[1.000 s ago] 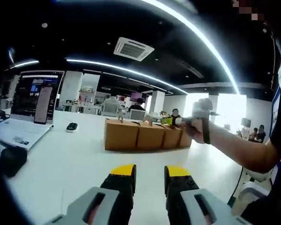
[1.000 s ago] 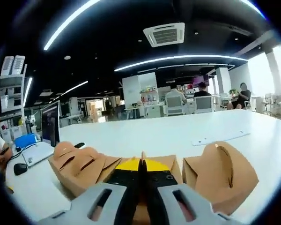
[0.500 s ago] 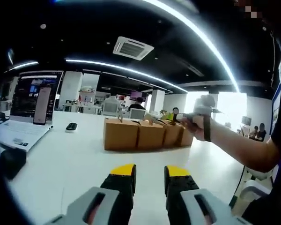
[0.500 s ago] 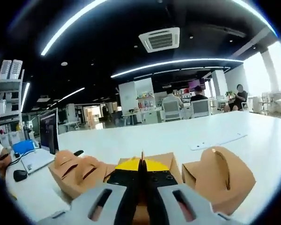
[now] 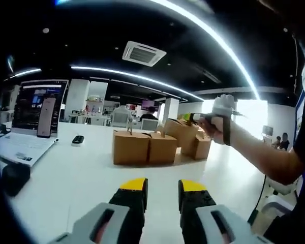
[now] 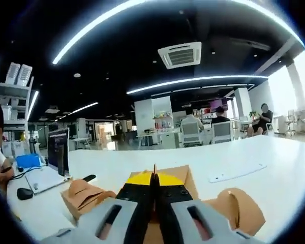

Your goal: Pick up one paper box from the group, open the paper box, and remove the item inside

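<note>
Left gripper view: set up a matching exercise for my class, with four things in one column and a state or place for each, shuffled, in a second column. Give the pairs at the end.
Things:
1. lifted paper box
2. laptop
3. left gripper
4. two boxes in a row

States or places:
A. jaws apart, holding nothing
B. resting on the white table
C. open, screen lit, at the far left
D. raised off the table, held from above by its handle

Pairs: 1-D, 2-C, 3-A, 4-B

Right gripper (image 6: 154,189) jaws clamped on paper box (image 6: 179,179) handle.
</note>
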`<state>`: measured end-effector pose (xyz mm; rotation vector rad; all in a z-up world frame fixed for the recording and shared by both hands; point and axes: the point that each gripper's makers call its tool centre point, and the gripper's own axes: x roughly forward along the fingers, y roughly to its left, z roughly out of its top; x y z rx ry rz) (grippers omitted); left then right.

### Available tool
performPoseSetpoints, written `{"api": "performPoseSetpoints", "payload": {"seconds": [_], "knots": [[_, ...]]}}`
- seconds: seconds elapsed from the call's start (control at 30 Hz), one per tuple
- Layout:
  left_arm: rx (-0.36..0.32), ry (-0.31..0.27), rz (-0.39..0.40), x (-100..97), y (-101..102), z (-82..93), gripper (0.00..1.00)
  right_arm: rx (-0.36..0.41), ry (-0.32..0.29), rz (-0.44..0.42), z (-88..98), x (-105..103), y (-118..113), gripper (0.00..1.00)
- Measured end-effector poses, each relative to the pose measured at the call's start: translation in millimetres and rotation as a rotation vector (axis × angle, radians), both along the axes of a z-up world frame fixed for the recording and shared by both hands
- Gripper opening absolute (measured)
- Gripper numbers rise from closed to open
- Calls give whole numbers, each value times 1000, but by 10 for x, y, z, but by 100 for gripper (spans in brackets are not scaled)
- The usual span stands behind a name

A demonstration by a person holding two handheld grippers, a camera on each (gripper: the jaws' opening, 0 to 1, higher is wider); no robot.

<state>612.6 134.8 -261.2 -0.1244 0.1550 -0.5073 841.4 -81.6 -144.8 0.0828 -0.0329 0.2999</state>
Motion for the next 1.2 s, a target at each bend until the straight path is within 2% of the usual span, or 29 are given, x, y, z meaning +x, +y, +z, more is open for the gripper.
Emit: {"api": "performPoseSetpoints", "payload": {"seconds": [0.13,0.33,0.63,0.73,0.77,0.8,0.87,1.07,1.13,1.2], "knots": [[6,0,-5,-29,-27,15,26,9,-27,27,119,-120,13,3],[13,-17,-9,-64,-103,122,26,35,-54,60,297,-315,-109,3],[34,-29,-13,-89,-225,180,26,5,-70,164,434,-594,-155,3],[35,-27,-14,-89,-232,178,26,3,-70,171,436,-606,-152,3],[35,-11,-26,-89,-304,172,26,13,-54,258,441,-726,-110,3],[40,-16,-34,-97,-338,201,26,21,-47,270,439,-752,-136,3],[38,-21,-39,-94,-367,234,26,-23,-45,302,411,-808,-125,3],[48,-10,-42,-45,-456,193,26,-29,-43,377,354,-960,-134,3],[47,-4,-49,-39,-497,182,26,-63,-43,410,305,-1003,-121,3],[46,1,-53,-32,-520,178,26,-64,-38,422,280,-1017,-132,3]]}}
